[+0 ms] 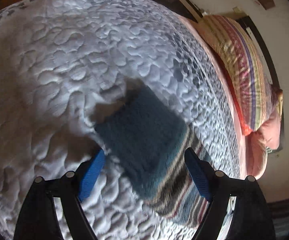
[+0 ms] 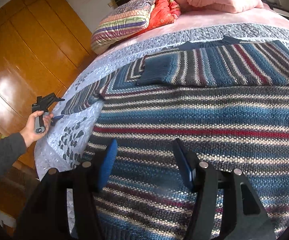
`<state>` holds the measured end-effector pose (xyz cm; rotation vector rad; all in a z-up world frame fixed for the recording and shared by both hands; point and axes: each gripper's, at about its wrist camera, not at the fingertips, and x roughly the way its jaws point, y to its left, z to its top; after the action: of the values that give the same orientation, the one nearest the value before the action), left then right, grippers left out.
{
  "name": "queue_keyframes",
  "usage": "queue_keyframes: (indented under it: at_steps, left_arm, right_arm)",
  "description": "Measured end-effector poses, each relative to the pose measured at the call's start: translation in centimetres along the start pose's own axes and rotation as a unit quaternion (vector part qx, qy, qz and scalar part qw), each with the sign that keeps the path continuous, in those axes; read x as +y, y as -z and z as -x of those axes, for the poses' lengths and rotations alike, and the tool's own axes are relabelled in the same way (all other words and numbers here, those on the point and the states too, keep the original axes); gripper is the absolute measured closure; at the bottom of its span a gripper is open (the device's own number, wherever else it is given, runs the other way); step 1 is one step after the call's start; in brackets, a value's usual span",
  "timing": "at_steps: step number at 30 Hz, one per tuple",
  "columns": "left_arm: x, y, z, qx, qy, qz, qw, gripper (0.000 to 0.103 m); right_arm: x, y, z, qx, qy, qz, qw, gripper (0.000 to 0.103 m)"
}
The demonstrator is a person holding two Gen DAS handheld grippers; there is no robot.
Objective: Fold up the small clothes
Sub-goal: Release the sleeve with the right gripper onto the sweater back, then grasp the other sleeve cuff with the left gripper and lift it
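Your striped knitted sweater [image 2: 194, 124] lay spread flat on the pale blue quilt [image 1: 64, 60] covering the bed, its body across the middle and one sleeve [image 1: 144, 132] reaching out toward the quilt's edge. Your left tongs [image 1: 144, 172] stood open, blue pads on either side of that sleeve's teal cuff and gripping nothing yet; the view was blurred, so I could not tell whether the pads touched the knit. Your right tongs [image 2: 144, 164] also stood open and empty, low over the sweater's body.

The step looked like taking the sleeve to fold it inward. You would have done well to bite only the cuff, not the quilt under it, and to close fully before lifting. Thick knit sags, so a low carry across the body seemed wise, with the right tongs pinning the body against sliding.
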<state>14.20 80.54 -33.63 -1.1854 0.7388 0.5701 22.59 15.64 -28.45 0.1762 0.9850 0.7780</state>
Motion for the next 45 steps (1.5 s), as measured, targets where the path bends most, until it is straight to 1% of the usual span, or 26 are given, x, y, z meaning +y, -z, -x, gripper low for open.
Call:
queue_keyframes:
  at_steps: [2, 3, 4, 6, 7, 9, 12, 15, 16, 18, 21, 22, 24, 25, 27, 28, 30, 32, 34, 36, 37, 40, 44, 45]
  left_arm:
    - [-0.2, -0.1, 0.0, -0.010, -0.003, -0.013, 0.9999, 0.023]
    - [-0.5, -0.2, 0.0, -0.014, -0.009, -0.021, 0.9996, 0.033]
    - [-0.6, -0.2, -0.2, -0.014, -0.017, -0.029, 0.9993, 0.057]
    - [-0.3, -0.4, -0.4, -0.006, -0.018, -0.022, 0.9996, 0.089]
    - [-0.1, -0.4, -0.2, -0.010, -0.016, -0.018, 0.9997, 0.092]
    - [-0.4, -0.4, 0.5, -0.019, -0.011, -0.021, 0.9995, 0.093]
    - [-2.0, -0.1, 2.0, -0.029, -0.003, -0.038, 0.9988, 0.094]
    - [-5.6, 0.6, 4.4, -0.041, 0.017, -0.077, 0.9961, 0.094]
    - [-7.6, 1.1, 5.7, -0.049, 0.026, -0.101, 0.9933, 0.094]
    - [-10.3, 2.0, 7.3, -0.055, 0.045, -0.127, 0.9894, 0.094]
    - [-15.3, 3.6, 9.9, -0.062, 0.071, -0.166, 0.9816, 0.094]
    - [-17.2, 4.4, 10.9, -0.062, 0.085, -0.179, 0.9781, 0.094]
    - [-19.9, 5.7, 12.1, -0.065, 0.098, -0.204, 0.9719, 0.094]
    - [-21.7, 6.7, 12.7, -0.064, 0.109, -0.221, 0.9671, 0.095]
    - [-24.0, 8.4, 13.2, -0.061, 0.115, -0.247, 0.9602, 0.095]
    - [-25.7, 9.8, 13.3, -0.060, 0.115, -0.270, 0.9542, 0.095]
    - [-27.7, 11.7, 13.0, -0.056, 0.115, -0.297, 0.9462, 0.095]
    - [-29.7, 14.0, 12.1, -0.045, 0.121, -0.317, 0.9396, 0.095]
    - [-31.4, 16.1, 10.9, -0.033, 0.121, -0.333, 0.9344, 0.095]
    - [-33.3, 18.7, 9.2, -0.013, 0.121, -0.353, 0.9276, 0.095]
    - [-34.3, 20.4, 8.1, -0.004, 0.120, -0.366, 0.9227, 0.095]
    - [-36.0, 24.2, 5.4, 0.018, 0.120, -0.386, 0.9142, 0.095]
    - [-37.5, 30.3, 0.3, 0.048, 0.101, -0.431, 0.8953, 0.095]
    - [-37.6, 31.6, -0.7, 0.055, 0.098, -0.437, 0.8922, 0.095]
  right_arm:
    - [-0.2, 0.1, -0.3, 0.005, 0.002, -0.002, 1.000, 0.045]
    - [-0.2, 0.2, -0.4, 0.008, 0.004, -0.003, 1.000, 0.045]
    - [-0.3, 0.3, -0.6, 0.010, 0.005, -0.003, 1.000, 0.045]
    - [-0.3, 0.4, -0.6, 0.013, 0.005, -0.004, 1.000, 0.045]
    - [-0.3, 0.4, -0.7, 0.013, 0.006, -0.004, 1.000, 0.045]
    - [-0.1, 0.4, -0.5, 0.013, 0.006, -0.003, 1.000, 0.045]
    - [0.2, 0.1, -0.2, 0.012, 0.005, -0.004, 1.000, 0.045]
    - [0.6, -0.2, 0.4, 0.011, 0.007, -0.005, 1.000, 0.045]
    - [0.7, -0.3, 0.6, 0.013, 0.008, -0.005, 1.000, 0.045]
    - [0.8, -0.5, 1.1, 0.015, 0.005, -0.007, 1.000, 0.045]
    - [1.0, -0.8, 2.0, 0.021, 0.002, -0.011, 1.000, 0.045]
    - [1.0, -0.8, 2.2, 0.022, 0.000, -0.010, 1.000, 0.045]
    - [0.9, -1.0, 2.9, 0.025, -0.001, -0.004, 1.000, 0.045]
    - [0.8, -1.1, 3.3, 0.025, 0.000, -0.003, 1.000, 0.045]
    - [0.2, -1.4, 4.2, 0.025, -0.002, -0.007, 1.000, 0.045]
    - [-0.2, -1.6, 4.6, 0.025, -0.005, -0.014, 1.000, 0.045]
    - [-1.2, -1.8, 5.3, 0.021, -0.011, -0.032, 0.999, 0.045]
    - [-2.5, -2.0, 6.1, 0.017, -0.018, -0.055, 0.998, 0.045]
    - [-3.3, -2.1, 6.7, 0.014, -0.020, -0.066, 0.998, 0.044]
    - [-4.2, -2.1, 7.1, 0.013, -0.018, -0.071, 0.997, 0.044]
    - [-4.6, -2.1, 7.2, 0.013, -0.016, -0.072, 0.997, 0.044]
    - [-5.7, -1.9, 7.3, 0.015, -0.012, -0.078, 0.997, 0.044]
    - [-7.6, -1.6, 6.9, 0.020, -0.019, -0.105, 0.994, 0.044]
    - [-8.3, -1.6, 6.7, 0.022, -0.025, -0.117, 0.993, 0.044]
